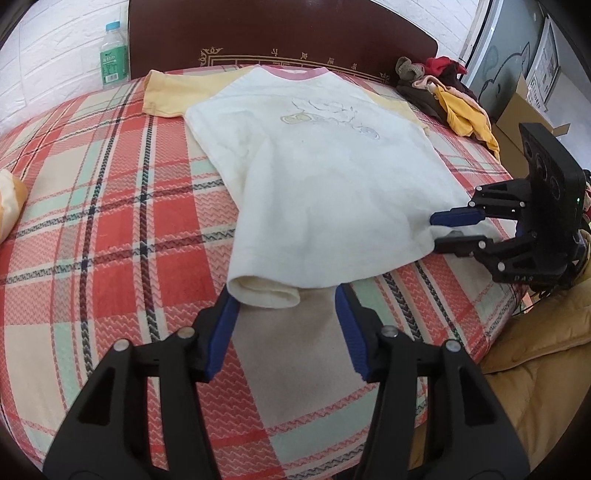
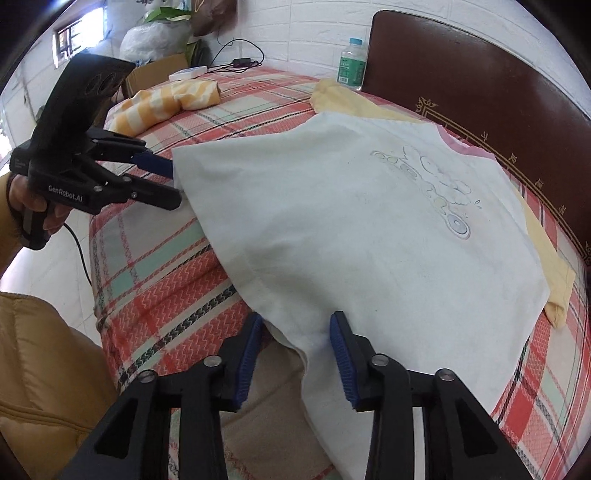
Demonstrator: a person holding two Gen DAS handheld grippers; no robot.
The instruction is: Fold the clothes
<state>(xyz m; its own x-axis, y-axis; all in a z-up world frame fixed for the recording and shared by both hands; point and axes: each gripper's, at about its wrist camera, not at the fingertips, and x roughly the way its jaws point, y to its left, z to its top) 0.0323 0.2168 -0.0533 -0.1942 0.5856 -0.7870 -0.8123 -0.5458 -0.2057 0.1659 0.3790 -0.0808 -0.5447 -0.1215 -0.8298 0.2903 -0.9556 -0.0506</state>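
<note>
On the bed, as we see it from both wrist views:

Writing: we read "GenRobot.AI" in white on the side of the left tool (image 2: 176, 184); the right tool (image 1: 433, 230) shows small raised letters we cannot make out. The water bottle (image 1: 113, 55) has a green label with print too small for us to read. Gold characters run along the dark headboard (image 1: 280, 33); we cannot read them.

T-shirt (image 1: 325, 177): white body, pink collar band, pale yellow sleeves, with a faint, washed-out cartoon print on the chest. It lies spread flat with the collar towards the headboard and the hem towards us. The hem corner on our left is rolled under into a small tube.

Bedspread (image 1: 110, 206): red, cream and mint plaid with dark lines, carrying the T-shirt in the middle.

Left tool: fingers wide apart, just in front of the rolled hem corner, gripping nothing that we can see.

Right tool: fingers wide apart at the other hem corner, with the cloth edge lying between the blue pads; not closed on it.

Clothes pile (image 1: 443, 92): brown, red and mustard garments heaped beside the headboard, apart from the T-shirt.

Striped cloth (image 2: 166, 101): yellow and white, bunched at the far side of the bed.

Person: a hand (image 2: 26, 199) holds the left tool's handle; a mustard padded jacket (image 2: 48, 369) shows at the bed's edge.
</note>
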